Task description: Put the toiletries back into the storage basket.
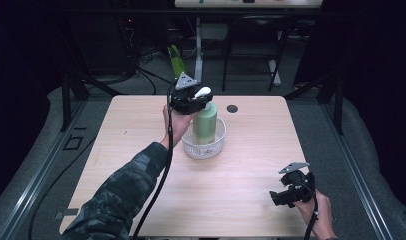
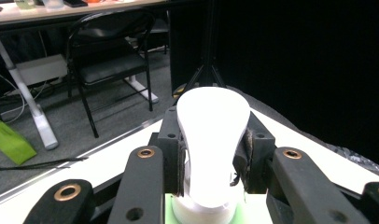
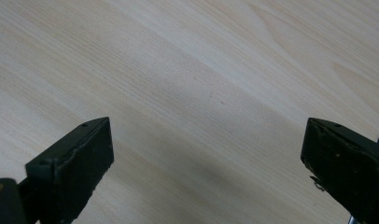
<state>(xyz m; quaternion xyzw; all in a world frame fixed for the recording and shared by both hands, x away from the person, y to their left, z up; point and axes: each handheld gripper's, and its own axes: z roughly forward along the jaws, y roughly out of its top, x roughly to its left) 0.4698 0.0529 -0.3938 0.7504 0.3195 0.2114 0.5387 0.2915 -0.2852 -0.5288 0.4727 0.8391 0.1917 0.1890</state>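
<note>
- Left gripper (image 1: 197, 100), centre of the high view, was clamped on the white pump (image 2: 212, 140) of a green bottle (image 1: 205, 125).
- Bottle stood upright in a clear bowl (image 1: 205, 148) on the table (image 1: 141, 130); bowl wall hid its base.
- Bottle body was cut off at the bottom edge of the left gripper view.
- Right gripper (image 3: 206, 163), lower right of the high view, had jaws wide apart over bare wood, holding nothing.

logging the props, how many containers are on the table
2: a green pump bottle standing inside a clear glass bowl at the table's middle-far part. The left gripper has its jaws closed on the bottle's white pump head. Nothing else seems hidden.
</note>
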